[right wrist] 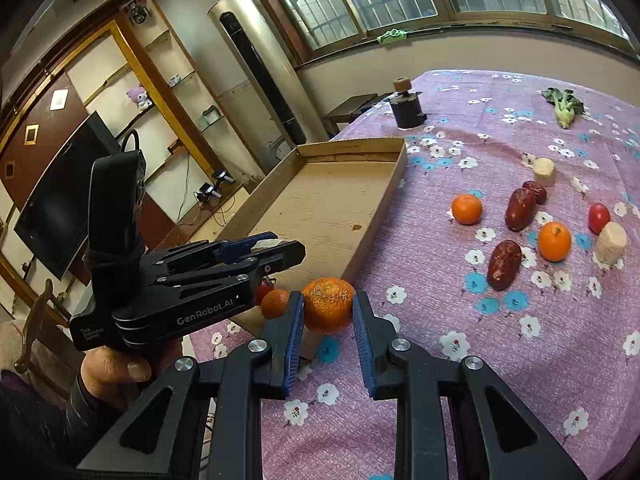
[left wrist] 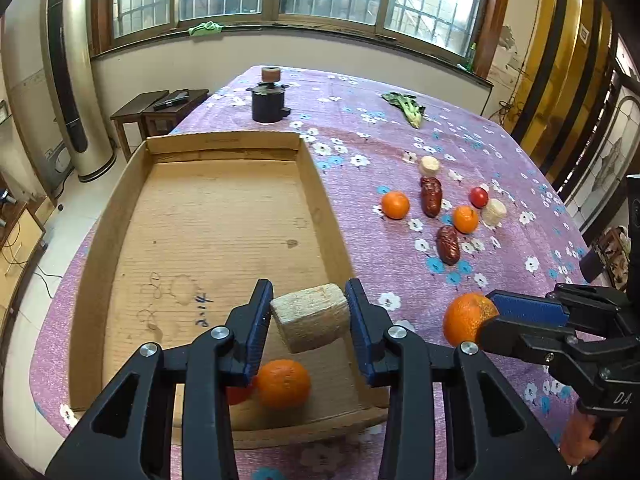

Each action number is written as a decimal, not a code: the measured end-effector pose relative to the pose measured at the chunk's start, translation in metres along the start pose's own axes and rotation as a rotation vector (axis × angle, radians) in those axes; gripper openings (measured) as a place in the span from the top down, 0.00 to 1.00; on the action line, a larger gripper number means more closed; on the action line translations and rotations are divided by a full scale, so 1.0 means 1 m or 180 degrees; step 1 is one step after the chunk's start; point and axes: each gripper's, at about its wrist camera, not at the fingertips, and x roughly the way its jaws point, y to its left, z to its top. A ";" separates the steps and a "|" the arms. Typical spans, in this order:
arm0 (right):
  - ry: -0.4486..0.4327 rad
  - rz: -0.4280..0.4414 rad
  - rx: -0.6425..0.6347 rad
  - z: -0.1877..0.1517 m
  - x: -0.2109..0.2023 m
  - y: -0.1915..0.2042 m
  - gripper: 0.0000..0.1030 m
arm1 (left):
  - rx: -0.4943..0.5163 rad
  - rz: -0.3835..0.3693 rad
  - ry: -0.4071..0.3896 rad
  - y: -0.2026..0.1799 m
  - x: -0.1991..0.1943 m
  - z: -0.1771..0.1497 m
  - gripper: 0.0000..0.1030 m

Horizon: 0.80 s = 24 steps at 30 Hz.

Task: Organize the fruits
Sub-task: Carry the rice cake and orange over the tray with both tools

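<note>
My left gripper is shut on a pale cut chunk, held above the near end of the shallow cardboard tray. Below it in the tray lie an orange and a small red fruit, partly hidden by a finger. My right gripper is shut on a mottled orange, just right of the tray's near corner. That same held orange shows in the left wrist view. On the cloth lie two oranges, red dates, a cherry tomato and pale chunks.
A floral purple cloth covers the table. A dark pot with a wooden knob stands at the far end, a leafy green lies far right. A person's hand holds the left gripper. Low wooden stools stand beyond the table's left edge.
</note>
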 end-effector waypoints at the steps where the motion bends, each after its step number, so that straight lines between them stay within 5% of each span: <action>1: 0.0005 0.0007 -0.0008 0.000 0.002 0.001 0.76 | -0.0017 0.0015 -0.0002 0.003 0.000 0.000 0.66; 24: 0.0110 0.0193 -0.0216 0.030 0.056 0.028 0.76 | -0.0428 0.0309 -0.0054 0.075 0.002 0.008 0.66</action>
